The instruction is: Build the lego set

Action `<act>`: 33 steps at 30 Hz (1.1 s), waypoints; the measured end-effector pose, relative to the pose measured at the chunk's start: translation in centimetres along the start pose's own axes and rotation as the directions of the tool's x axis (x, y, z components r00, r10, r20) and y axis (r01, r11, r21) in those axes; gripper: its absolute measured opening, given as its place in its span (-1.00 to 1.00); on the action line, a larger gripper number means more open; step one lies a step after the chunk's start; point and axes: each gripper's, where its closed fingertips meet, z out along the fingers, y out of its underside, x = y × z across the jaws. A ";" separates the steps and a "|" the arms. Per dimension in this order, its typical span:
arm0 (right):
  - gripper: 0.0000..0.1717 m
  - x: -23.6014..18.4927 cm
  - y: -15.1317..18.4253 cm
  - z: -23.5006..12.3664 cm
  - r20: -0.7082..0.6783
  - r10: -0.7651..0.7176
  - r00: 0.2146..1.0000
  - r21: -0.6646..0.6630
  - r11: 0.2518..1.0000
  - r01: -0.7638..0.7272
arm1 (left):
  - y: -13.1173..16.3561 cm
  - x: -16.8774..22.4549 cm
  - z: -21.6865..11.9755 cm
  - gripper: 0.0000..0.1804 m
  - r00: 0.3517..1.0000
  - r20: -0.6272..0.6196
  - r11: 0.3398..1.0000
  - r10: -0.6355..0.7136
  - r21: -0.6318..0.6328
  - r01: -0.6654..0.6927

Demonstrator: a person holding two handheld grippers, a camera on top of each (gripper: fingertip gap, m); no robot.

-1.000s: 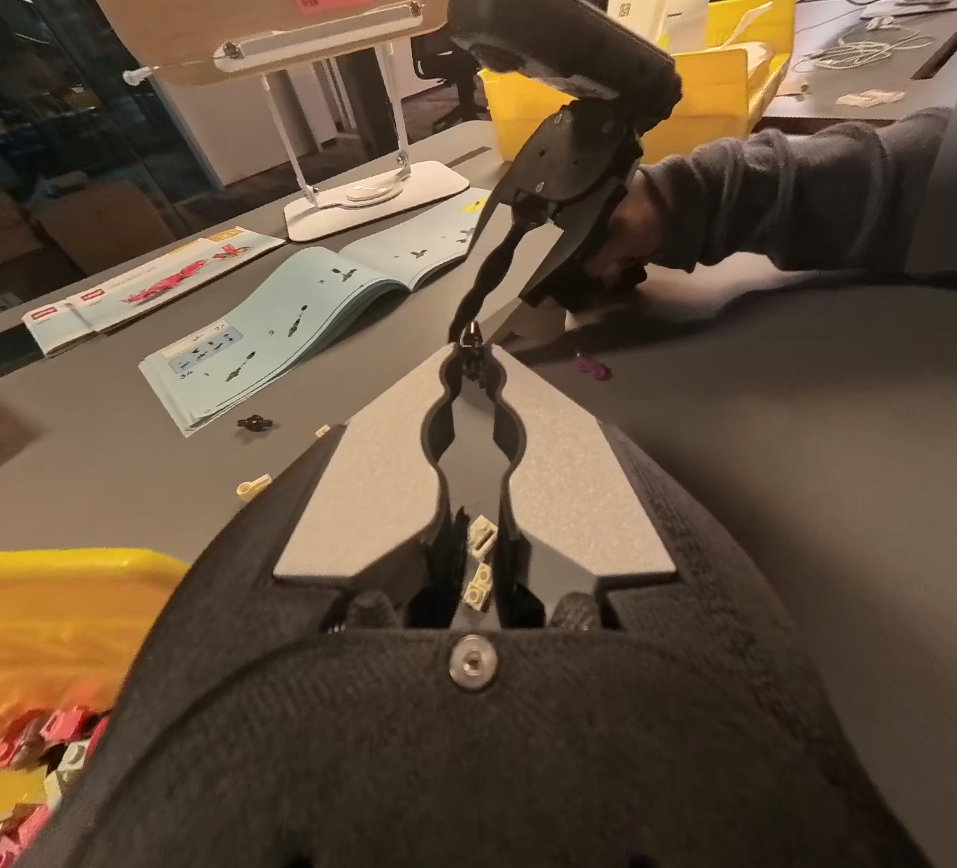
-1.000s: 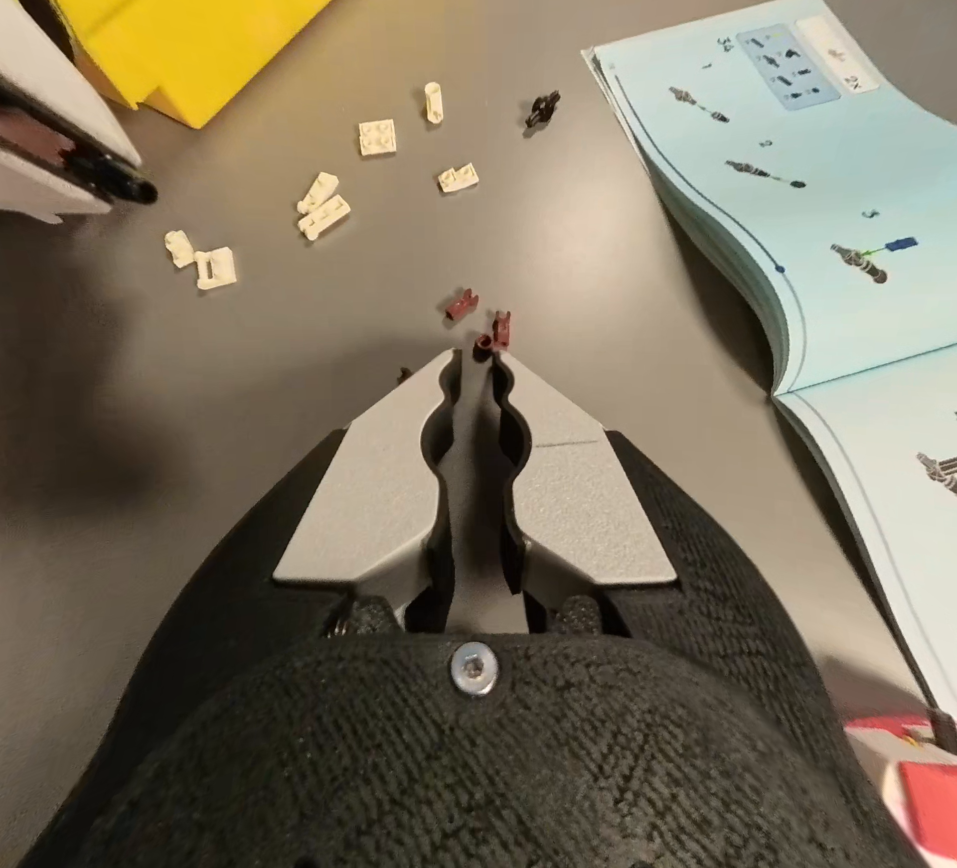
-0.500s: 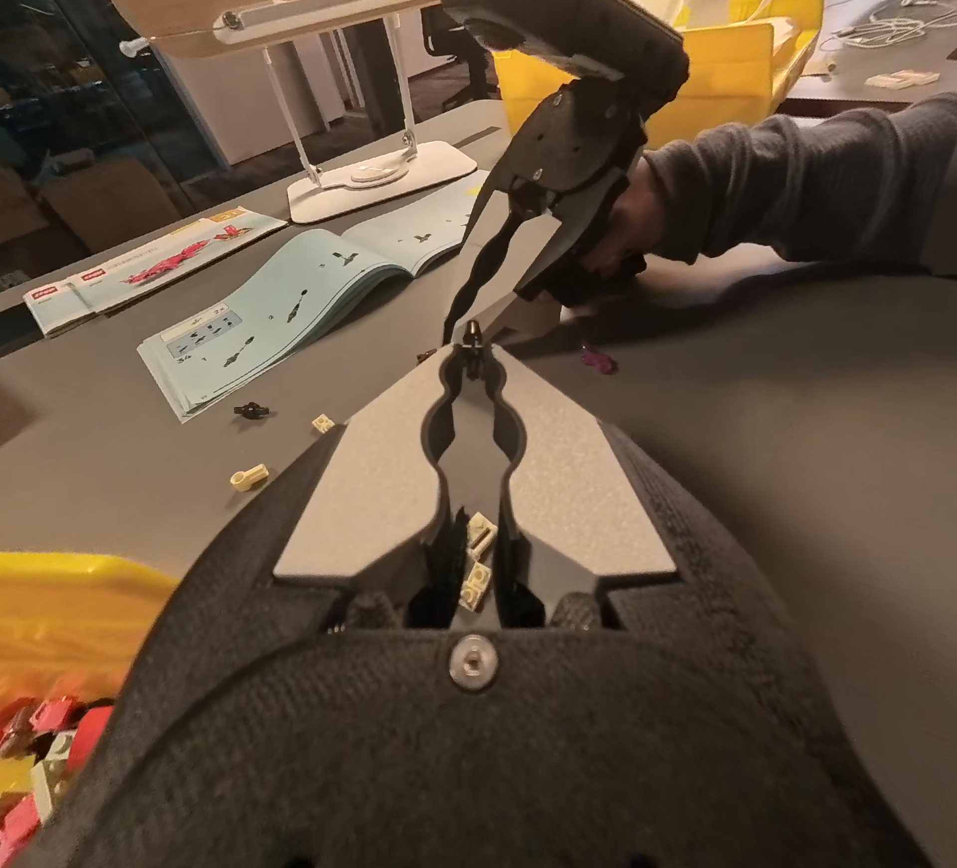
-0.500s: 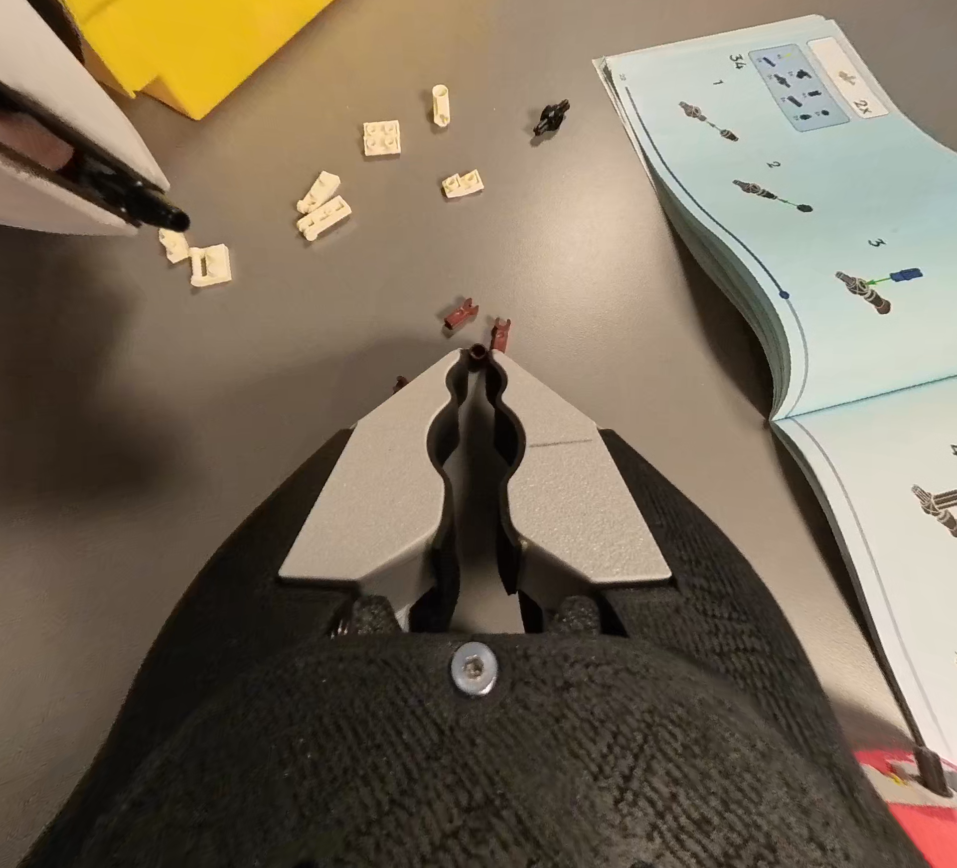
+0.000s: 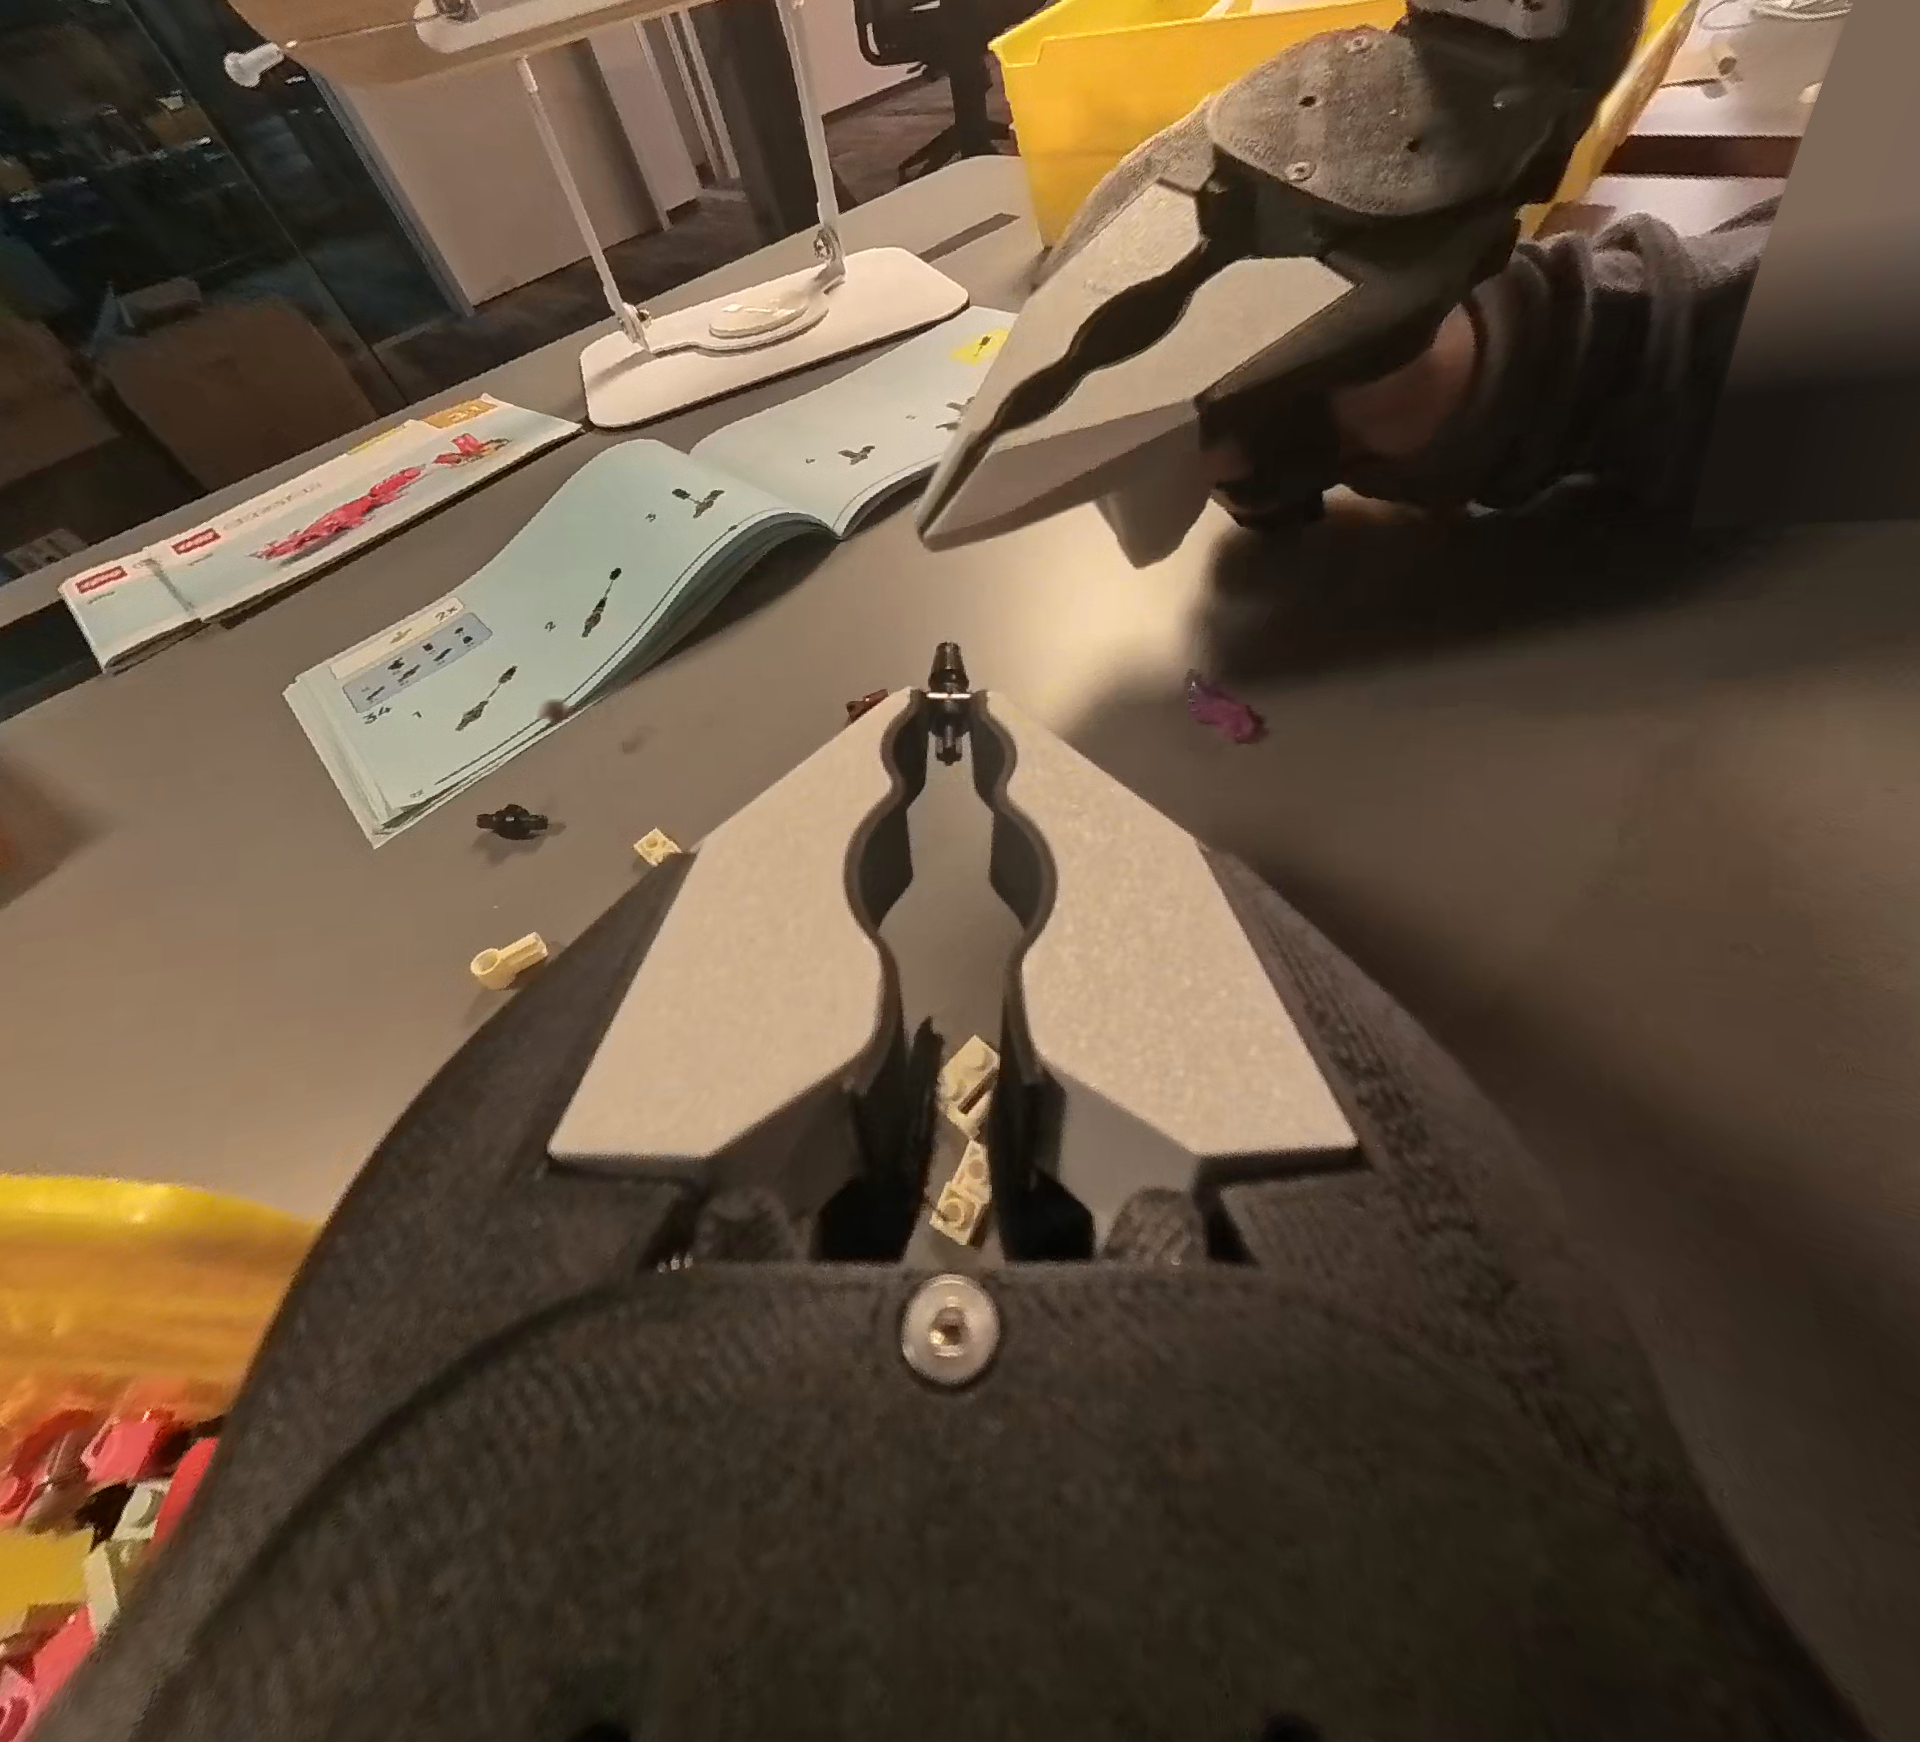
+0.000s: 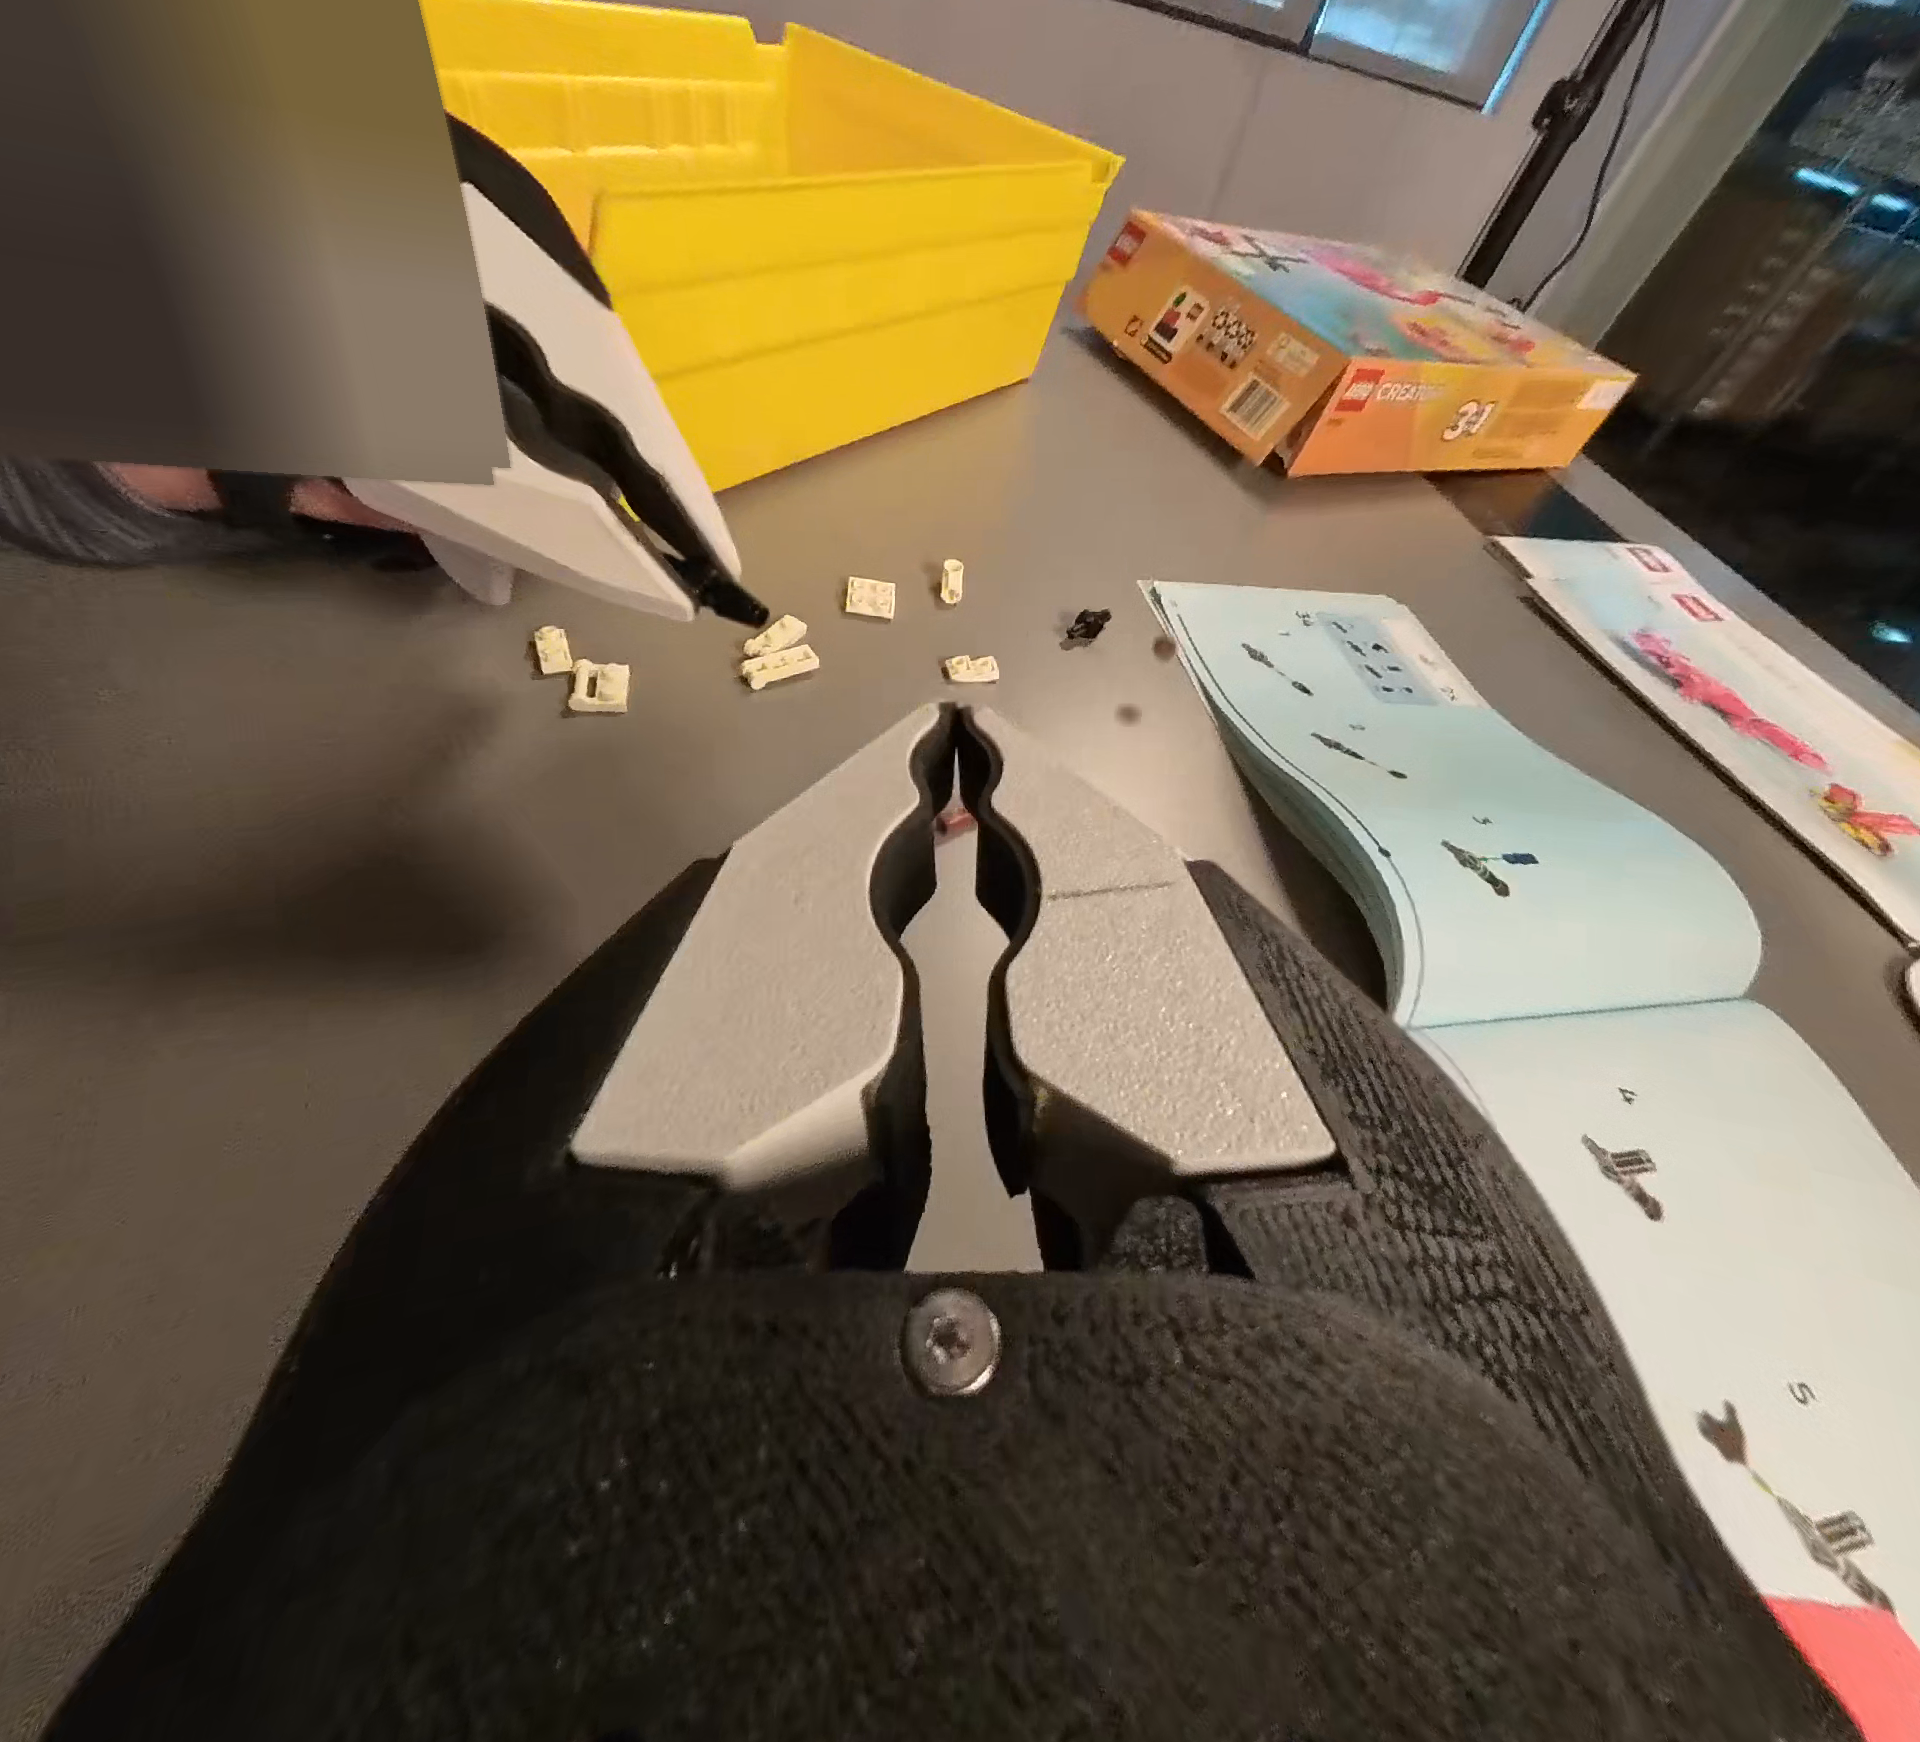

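Lifted off the dark red pieces, my right gripper is pressed together, apparently empty; my left gripper pinches a black pin near the open booklet. Regrasping seems needed.

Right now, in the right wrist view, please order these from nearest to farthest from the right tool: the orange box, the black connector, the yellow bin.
1. Black connector: just ahead, slightly right of the right tool.
2. Yellow bin: farther, ahead-left.
3. Orange box: farthest, ahead-right.
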 end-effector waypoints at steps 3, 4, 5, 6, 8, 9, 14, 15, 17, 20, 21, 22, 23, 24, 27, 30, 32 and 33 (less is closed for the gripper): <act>-1.00 0.5 0.1 0.0 -0.005 0.039 0.999 -0.005 0.999 -0.039 | 0.0 -0.1 0.0 -0.92 1.000 0.002 1.000 -0.006 0.001 0.006; -1.00 0.7 0.1 0.0 -0.013 0.056 0.998 -0.005 0.998 -0.056 | 0.0 -0.1 0.0 -0.92 1.000 0.003 1.000 -0.008 0.002 0.008; -1.00 1.0 0.2 0.0 -0.021 0.072 0.997 -0.012 0.997 -0.072 | 0.0 -0.2 0.0 -0.92 1.000 0.005 1.000 -0.011 0.002 0.010; -1.00 1.1 0.4 0.1 -0.020 0.085 0.996 -0.024 0.996 -0.085 | 0.0 -0.2 0.0 -0.92 1.000 0.007 1.000 -0.014 0.002 0.014; -1.00 1.2 0.6 0.2 -0.027 0.093 0.995 -0.036 0.995 -0.094 | 0.0 -0.3 0.0 -0.92 1.000 0.009 1.000 -0.014 0.002 0.014; -1.00 1.3 0.7 0.2 -0.035 0.091 0.995 -0.041 0.995 -0.092 | -0.1 -0.2 0.0 -0.92 1.000 0.010 1.000 -0.011 0.004 0.011; -0.97 1.9 0.9 0.3 -0.090 0.078 0.993 -0.062 0.995 -0.083 | -0.1 -0.3 0.0 -0.92 1.000 0.021 1.000 -0.011 0.008 0.011; -0.96 1.9 1.0 0.4 -0.098 0.074 0.992 -0.069 0.994 -0.081 | -0.2 -0.5 -0.1 -0.92 1.000 0.026 1.000 -0.015 0.014 0.015; -0.94 1.9 0.9 0.8 -0.104 0.066 0.992 -0.074 0.994 -0.074 | -0.3 -0.7 -0.1 -0.92 0.999 0.035 0.999 -0.027 0.026 0.026; -0.91 1.2 0.5 2.1 -0.078 0.052 0.996 -0.082 0.995 -0.058 | -0.3 -0.9 -0.2 -0.92 0.998 0.041 0.999 -0.037 0.028 0.036; -0.90 1.0 0.3 2.6 -0.073 0.036 0.997 -0.090 0.995 -0.043 | -0.3 -1.1 -0.2 -0.92 0.998 0.048 0.999 -0.037 0.026 0.036; -0.90 0.9 0.1 3.0 -0.066 0.022 0.998 -0.094 0.995 -0.028 | -0.2 -1.3 -0.2 -0.93 0.998 0.060 0.999 -0.036 0.022 0.035; -0.90 0.8 -0.4 3.4 -0.059 0.010 0.998 -0.091 0.996 -0.015 | -0.2 -1.6 -0.2 -0.92 0.996 0.077 0.999 -0.036 0.019 0.035; -0.88 0.9 -1.1 3.9 -0.056 -0.002 0.998 -0.090 0.996 -0.003 | -0.1 -2.0 -0.2 -0.93 0.994 0.106 0.999 -0.033 0.013 0.032; -0.85 1.4 -3.6 6.5 0.021 0.007 1.000 -0.108 0.994 -0.005 | 0.8 -4.0 -0.9 -0.93 0.968 0.249 0.999 -0.010 -0.031 0.018; -0.78 1.7 -4.5 11.3 0.154 0.047 0.987 -0.200 0.980 -0.016 | 1.3 -6.1 -2.3 -0.93 0.932 0.357 0.997 -0.053 -0.027 0.068; -0.76 1.5 -4.2 14.8 0.229 0.078 0.970 -0.265 0.964 -0.015 | 1.6 -7.3 -3.1 -0.92 0.907 0.411 0.994 -0.094 -0.013 0.109; -0.76 1.4 -4.0 16.5 0.258 0.094 0.961 -0.292 0.956 -0.015 | 1.7 -7.8 -3.5 -0.93 0.897 0.428 0.992 -0.108 -0.007 0.123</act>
